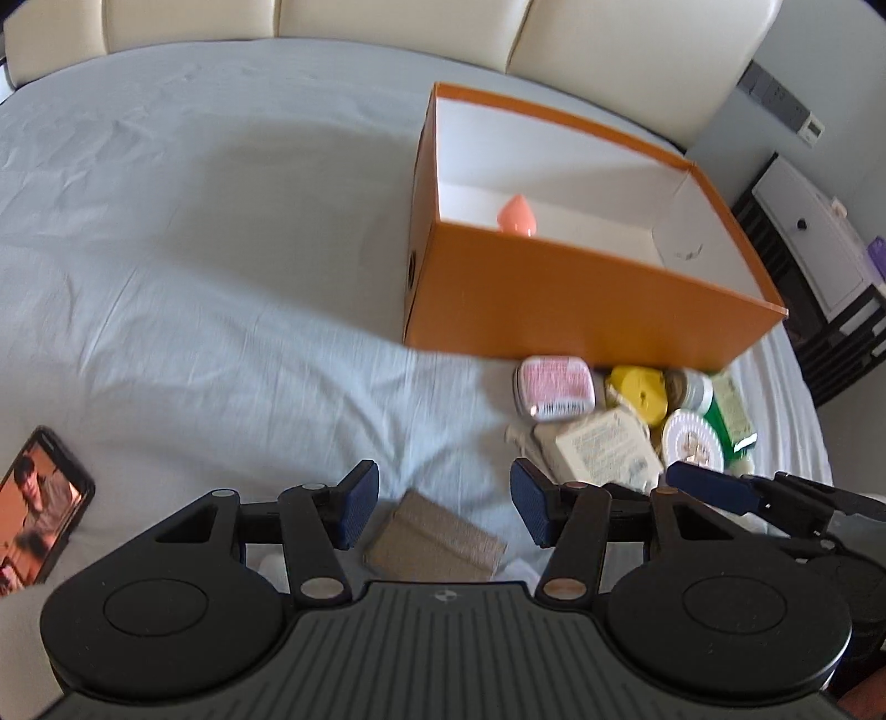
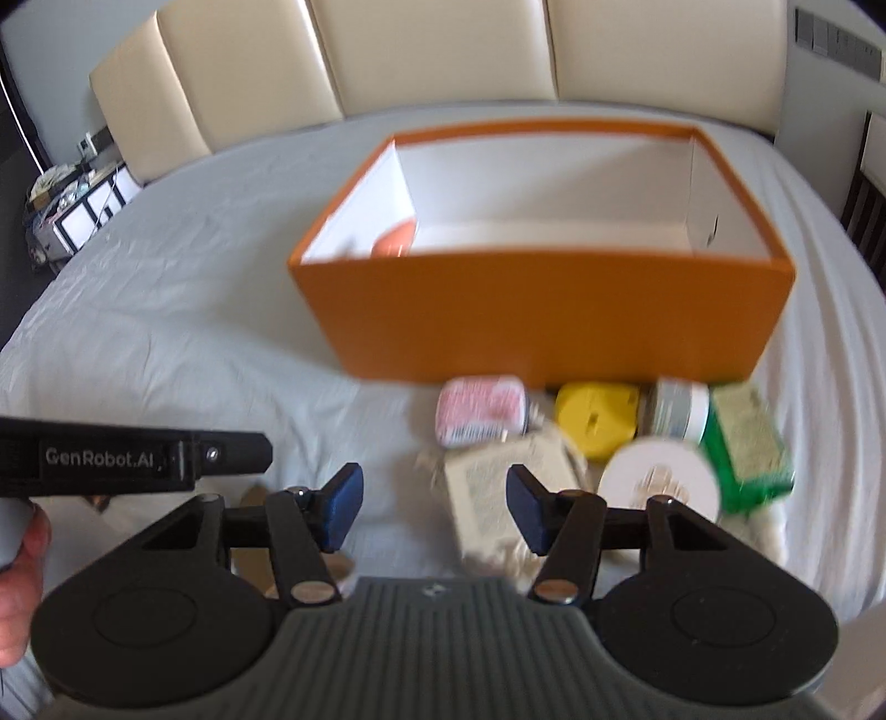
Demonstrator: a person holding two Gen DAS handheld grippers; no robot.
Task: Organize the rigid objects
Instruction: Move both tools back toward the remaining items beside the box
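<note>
While both claws hover low over a bed sheet [image 1: 194,288], each points forward toward an orange box [image 1: 581,293] standing on the bedding. Left gripper [image 1: 444,512]: level with the sheet, jaws spread wide, nothing between the blue pads [image 1: 362,507]; a brown ridged block [image 1: 434,540] lies on the sheet below the gap, and contact cannot be told. Right gripper [image 2: 434,509]: likewise level, jaws wide apart and empty, poised above a cream carton [image 2: 498,498] lying flat; touching or not cannot be told. Its blue-tipped finger enters the left view at the lower right, just beside the heap of goods. Part of a hand [image 2: 22,581] shows at the left edge of the right view, below the black body of the left tool.

Loose items lie clustered against the near wall of the box: a pink tin [image 1: 554,385], a yellow round case [image 1: 637,393], a white-lidded jar [image 1: 689,387], a round white lid [image 1: 692,440] and a green packet [image 1: 731,412]. Inside the box, near its left wall, rests one peach-coloured piece [image 1: 516,215]. A phone [image 1: 39,498] with a lit screen lies on the sheet at far left. Cream headboard panels [image 2: 432,50] stand behind the bed.
</note>
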